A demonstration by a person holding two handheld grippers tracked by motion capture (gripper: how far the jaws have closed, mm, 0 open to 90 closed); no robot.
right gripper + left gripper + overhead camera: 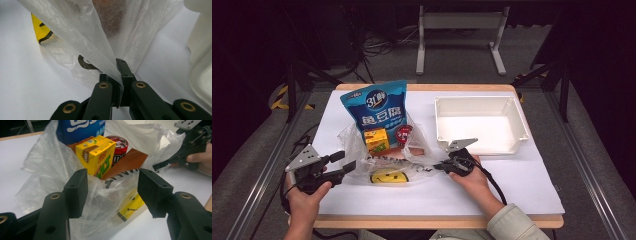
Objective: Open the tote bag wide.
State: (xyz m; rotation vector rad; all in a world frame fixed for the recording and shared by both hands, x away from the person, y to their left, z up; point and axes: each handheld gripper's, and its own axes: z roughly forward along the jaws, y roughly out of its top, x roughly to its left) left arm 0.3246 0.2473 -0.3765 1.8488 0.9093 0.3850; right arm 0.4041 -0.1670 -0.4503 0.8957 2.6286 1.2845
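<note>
A thin see-through plastic bag [382,155] lies on the white table [512,185], a bit left of the middle. It has a yellow smiley face [388,176] on its front. Things poke out of its open top. There is a tall blue snack pack [375,111] at the back. In front of it sits a yellow drink box [96,157]. Beside the box is a small round tub with a red lid [119,146]. A flat brown packet [128,162] leans by the tub.

A white tray [518,119] stands to the right of the bag, near it but apart. Nothing lies in it.

The right gripper [443,165] is down low at the bag's right edge. Its jaws are pressed tight together, and they pinch a fold of the bag's thin skin. The right hand [470,175] rests on the table behind it.

The left gripper [346,161] is at the bag's left side and points across at it. Its jaws stand wide apart. In the left gripper view the bag's crinkly front shows between them, but the pads [77,192] do not press on it. The left hand [307,192] holds it a little above the table.
</note>
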